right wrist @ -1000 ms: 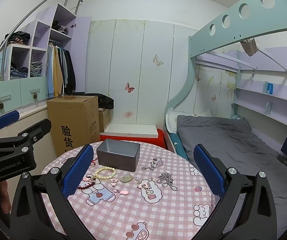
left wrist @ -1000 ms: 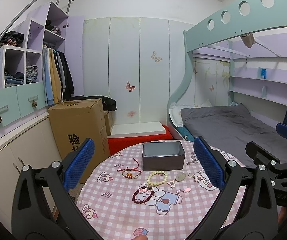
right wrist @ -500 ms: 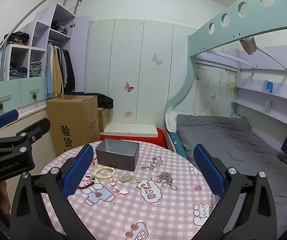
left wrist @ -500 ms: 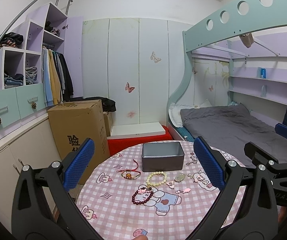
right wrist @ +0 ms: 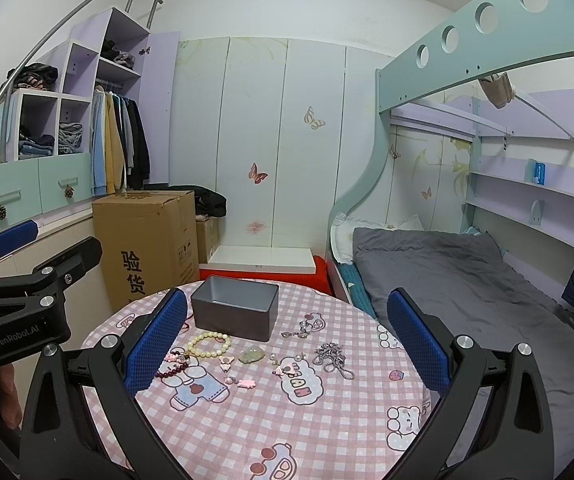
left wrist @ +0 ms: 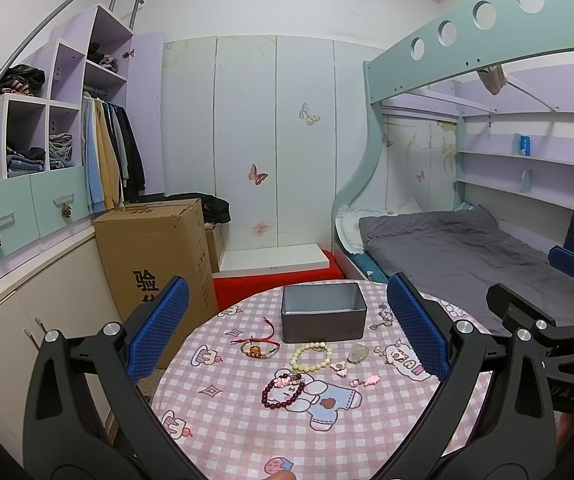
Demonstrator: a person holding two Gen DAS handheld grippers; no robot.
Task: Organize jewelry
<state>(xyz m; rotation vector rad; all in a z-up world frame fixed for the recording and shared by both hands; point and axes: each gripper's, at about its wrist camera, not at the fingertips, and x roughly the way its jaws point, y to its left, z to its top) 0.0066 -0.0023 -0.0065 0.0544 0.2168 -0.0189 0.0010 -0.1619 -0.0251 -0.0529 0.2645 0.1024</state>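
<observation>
Grey tin on bench, nothing seen inside, ahead of both gaping, unladen claws: left claw, right claw; bracelets between.

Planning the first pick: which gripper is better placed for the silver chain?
Probably right. The silver chain lies between the open right gripper fingers; in the left wrist view the left gripper frames the bracelets, chain hidden.

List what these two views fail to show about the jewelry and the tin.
- Tin floor: both views, hidden by its own walls.
- Dark bead bracelet: right view, partly behind the right gripper's left finger.
- Small charms: too small to identify.
- Silver chain: left view, mostly behind a finger.
</observation>
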